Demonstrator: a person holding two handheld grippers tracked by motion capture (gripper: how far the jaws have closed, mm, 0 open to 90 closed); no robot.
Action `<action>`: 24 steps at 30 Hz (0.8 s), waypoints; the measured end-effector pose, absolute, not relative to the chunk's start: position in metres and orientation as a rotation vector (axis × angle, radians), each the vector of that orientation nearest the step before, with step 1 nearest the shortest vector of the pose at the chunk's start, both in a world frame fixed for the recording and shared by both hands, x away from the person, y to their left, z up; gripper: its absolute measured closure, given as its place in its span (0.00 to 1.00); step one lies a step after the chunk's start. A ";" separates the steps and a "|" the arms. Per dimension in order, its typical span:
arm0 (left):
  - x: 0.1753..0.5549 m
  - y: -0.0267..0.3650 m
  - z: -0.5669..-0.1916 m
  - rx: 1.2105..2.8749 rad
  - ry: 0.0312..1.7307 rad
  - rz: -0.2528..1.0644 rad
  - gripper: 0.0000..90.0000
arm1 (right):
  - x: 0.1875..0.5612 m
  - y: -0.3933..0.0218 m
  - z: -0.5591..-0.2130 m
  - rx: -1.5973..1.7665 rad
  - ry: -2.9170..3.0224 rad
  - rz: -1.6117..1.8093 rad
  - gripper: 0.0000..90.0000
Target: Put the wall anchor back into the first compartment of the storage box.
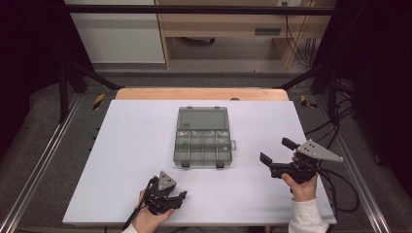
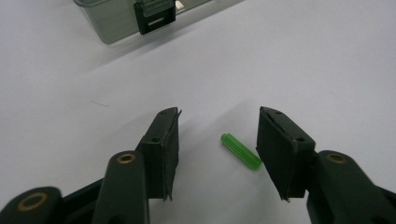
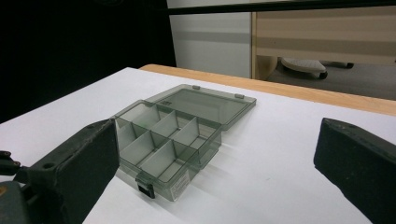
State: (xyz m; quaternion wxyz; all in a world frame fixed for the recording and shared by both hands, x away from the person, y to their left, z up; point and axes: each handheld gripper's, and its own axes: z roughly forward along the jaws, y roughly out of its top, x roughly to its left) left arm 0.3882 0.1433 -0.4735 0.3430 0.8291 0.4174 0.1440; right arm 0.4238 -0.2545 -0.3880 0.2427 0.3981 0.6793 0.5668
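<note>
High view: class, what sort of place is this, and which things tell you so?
Probably a lab or workshop recording station, not a home: a white-topped table framed by black metal struts, bundled black cables on grey carpet, and plain wooden furniture behind.

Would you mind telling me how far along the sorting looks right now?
Done: the box lies open, one green piece already in a compartment. In hand: the left claw is open around a green plug on the table. Left: gripping and boxing it. The right claw waits open.
</note>
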 end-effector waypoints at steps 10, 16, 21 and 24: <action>0.383 0.139 -0.473 2.189 1.102 0.411 0.73 | 0.424 -0.254 -0.388 1.090 1.850 1.554 0.01; 0.383 0.140 -0.471 2.205 1.118 0.401 0.83 | 0.424 -0.254 -0.388 1.088 1.852 1.553 0.01; 0.385 0.142 -0.470 2.212 1.123 0.372 0.92 | 0.424 -0.254 -0.388 1.087 1.854 1.553 0.01; 0.386 0.143 -0.470 2.208 1.127 0.356 0.93 | 0.424 -0.254 -0.388 1.086 1.855 1.554 0.01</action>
